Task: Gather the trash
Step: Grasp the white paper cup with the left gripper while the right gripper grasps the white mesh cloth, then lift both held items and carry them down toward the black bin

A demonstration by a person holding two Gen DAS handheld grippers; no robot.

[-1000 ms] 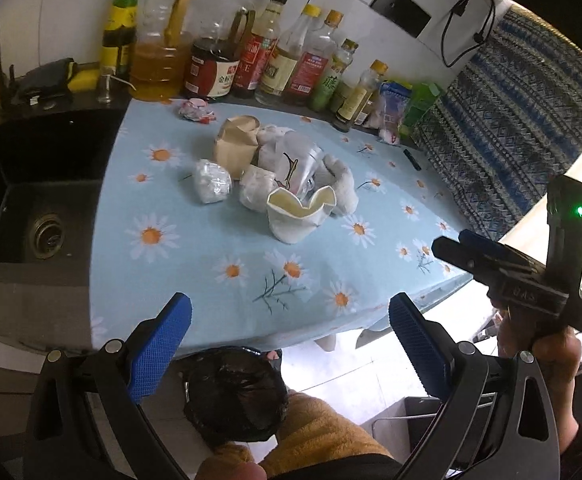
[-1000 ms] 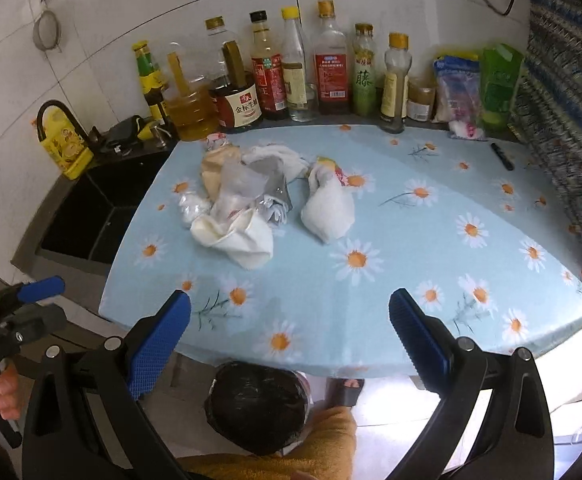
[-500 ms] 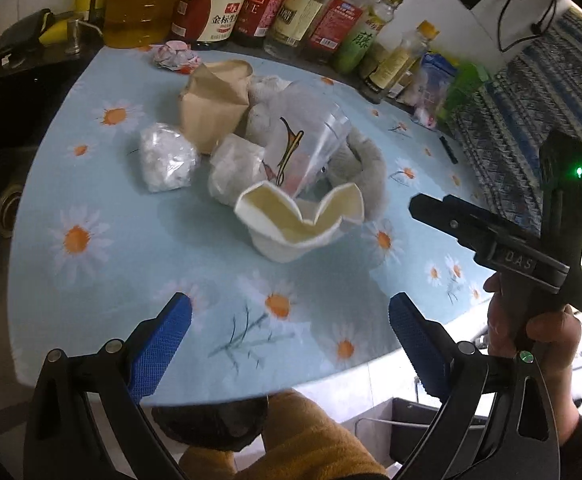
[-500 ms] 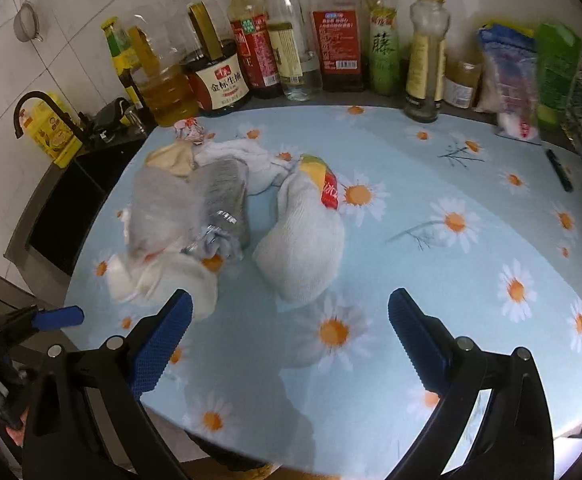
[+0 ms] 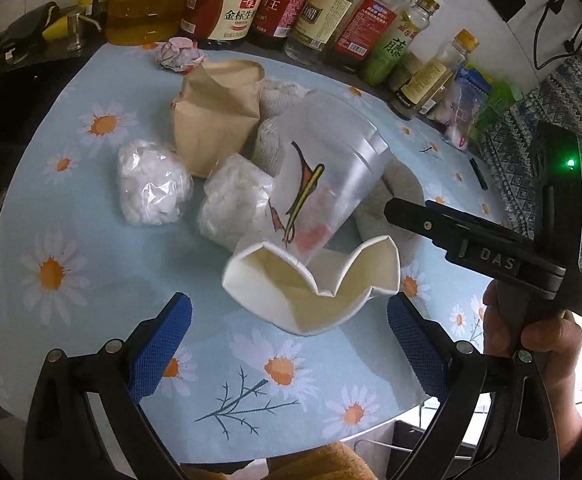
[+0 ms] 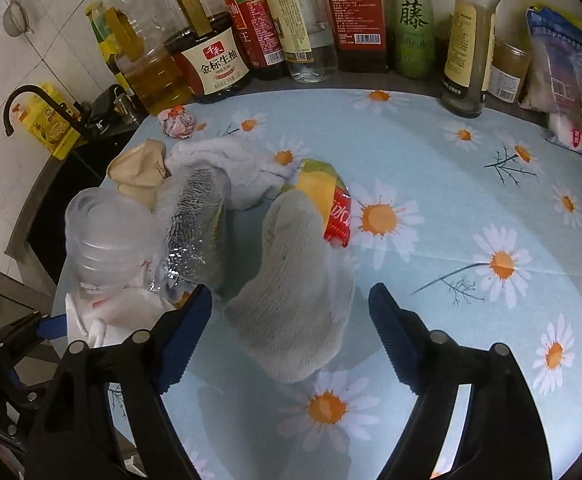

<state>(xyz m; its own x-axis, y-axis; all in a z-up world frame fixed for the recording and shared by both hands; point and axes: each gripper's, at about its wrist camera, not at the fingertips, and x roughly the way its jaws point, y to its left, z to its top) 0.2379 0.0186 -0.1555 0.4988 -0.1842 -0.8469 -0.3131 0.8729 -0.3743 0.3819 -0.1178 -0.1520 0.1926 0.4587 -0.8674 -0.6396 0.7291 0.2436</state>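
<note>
Here, in the left wrist view, the left gripper (image 5: pixel 287 332) hangs released over the daisy-print tablecloth (image 5: pixel 71 248), its blue pads spread wide with nothing between them. Just ahead lies a crushed white paper cup (image 5: pixel 311 284), its rim folded inward, and a clear plastic cup (image 5: pixel 323 184) leans into it. Behind them sit two wads wrapped in clear film (image 5: pixel 153 188), a crumpled brown paper bag (image 5: pixel 219 116) and a small wrapper ball (image 5: pixel 181 54) near the row of bottles (image 5: pixel 227 8). The step looks like the approach to a first pickup; the paper cup seems the likeliest target, and the next move would call for straddling its bent wall before squeezing. The right gripper (image 5: pixel 475 240), held in a hand (image 5: pixel 531 328), reaches in from the right.

In the right wrist view, the right gripper (image 6: pixel 291 328) is closing, its jaws either side of the near end of a limp grey-white cloth (image 6: pixel 295 300); the pads do not yet press it. A red-and-yellow wrapper (image 6: pixel 327 200) lies against the cloth's far end.
</note>
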